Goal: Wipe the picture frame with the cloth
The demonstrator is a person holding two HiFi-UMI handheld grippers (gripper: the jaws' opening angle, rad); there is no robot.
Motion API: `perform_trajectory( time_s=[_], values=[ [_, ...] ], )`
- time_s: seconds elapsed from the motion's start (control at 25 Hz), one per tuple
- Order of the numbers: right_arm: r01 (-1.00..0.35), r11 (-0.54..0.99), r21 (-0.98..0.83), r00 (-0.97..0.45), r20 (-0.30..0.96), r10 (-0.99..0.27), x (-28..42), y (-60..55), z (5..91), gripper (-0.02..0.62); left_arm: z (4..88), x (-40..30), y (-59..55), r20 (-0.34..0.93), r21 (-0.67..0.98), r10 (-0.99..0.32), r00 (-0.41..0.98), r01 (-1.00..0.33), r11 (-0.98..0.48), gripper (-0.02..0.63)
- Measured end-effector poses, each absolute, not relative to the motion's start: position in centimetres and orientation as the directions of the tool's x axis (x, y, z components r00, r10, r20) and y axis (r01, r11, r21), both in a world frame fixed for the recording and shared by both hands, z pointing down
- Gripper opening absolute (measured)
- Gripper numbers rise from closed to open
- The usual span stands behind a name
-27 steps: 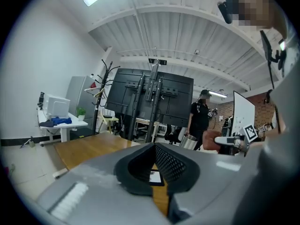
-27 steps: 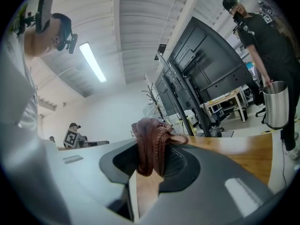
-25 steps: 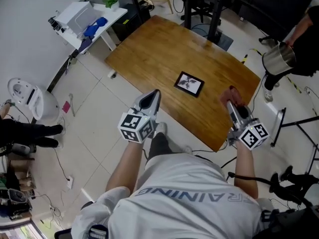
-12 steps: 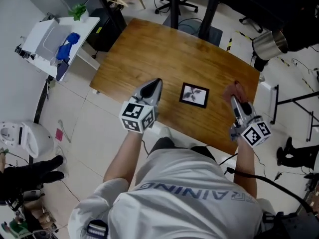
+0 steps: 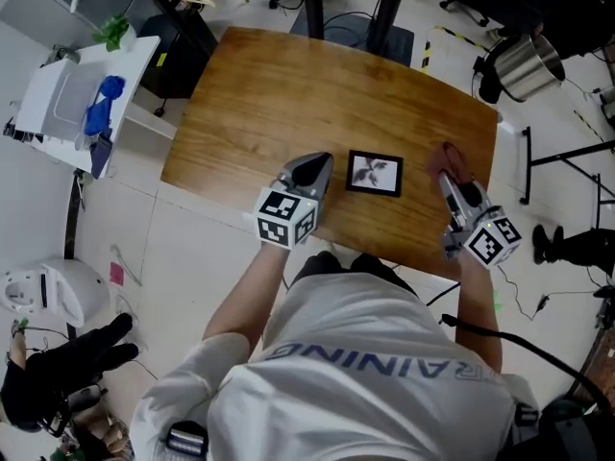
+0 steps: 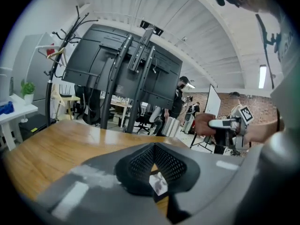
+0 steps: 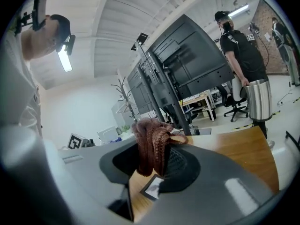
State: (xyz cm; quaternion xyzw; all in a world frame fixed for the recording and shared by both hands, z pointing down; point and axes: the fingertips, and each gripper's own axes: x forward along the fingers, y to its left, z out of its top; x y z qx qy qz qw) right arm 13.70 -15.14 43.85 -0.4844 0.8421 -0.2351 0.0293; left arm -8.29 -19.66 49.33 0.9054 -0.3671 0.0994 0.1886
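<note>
Both tools had closed in on the frame (image 5: pixel 375 173) since a second back. Left tool (image 5: pixel 313 169) sat just beside its left edge, right tool (image 5: pixel 448 179) near its right. Frame lay flat on the table (image 5: pixel 288 84), toward the person's edge. Left tool was clenched on nothing, likely placed to steady the frame. Right tool gripped the cloth (image 5: pixel 444 156), bunched past its tips, ready to wipe.

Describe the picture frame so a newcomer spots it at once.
Start at the wooden table. Near its front edge, between the left hand-held gripper and the right hand-held gripper, lies the picture frame. It is small, flat and black-bordered with a pale picture, unlike the reddish-brown cloth clamped in the right one.
</note>
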Motion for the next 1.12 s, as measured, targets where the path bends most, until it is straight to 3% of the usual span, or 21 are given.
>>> perform_trajectory(
  time_s=[0.28,0.48,0.8,1.12],
  values=[
    [-0.73,0.48,-0.488,-0.647,0.267,-0.714,9.2,-18.1,49.4,0.11,58.9,-4.8,-15.8,0.51,0.324,-0.472,0.719,-0.669,-0.668,0.005],
    [-0.684,0.429,-0.589,-0.704,0.38,-0.6,4.8,-20.2,55.5,0.11,64.5,-3.1,-15.3,0.61,0.333,-0.373,0.699,-0.653,-0.68,0.005],
    [-0.646,0.338,-0.685,-0.752,0.494,-0.437,0.7,-20.1,62.3,0.11,67.5,-1.3,-14.6,0.65,0.348,-0.324,0.687,-0.648,-0.678,0.005],
    [-0.657,0.281,-0.699,-0.747,0.552,-0.37,-0.9,-20.7,65.2,0.11,68.1,0.0,-13.9,0.656,0.379,-0.303,0.692,-0.648,-0.66,0.005]
  ],
)
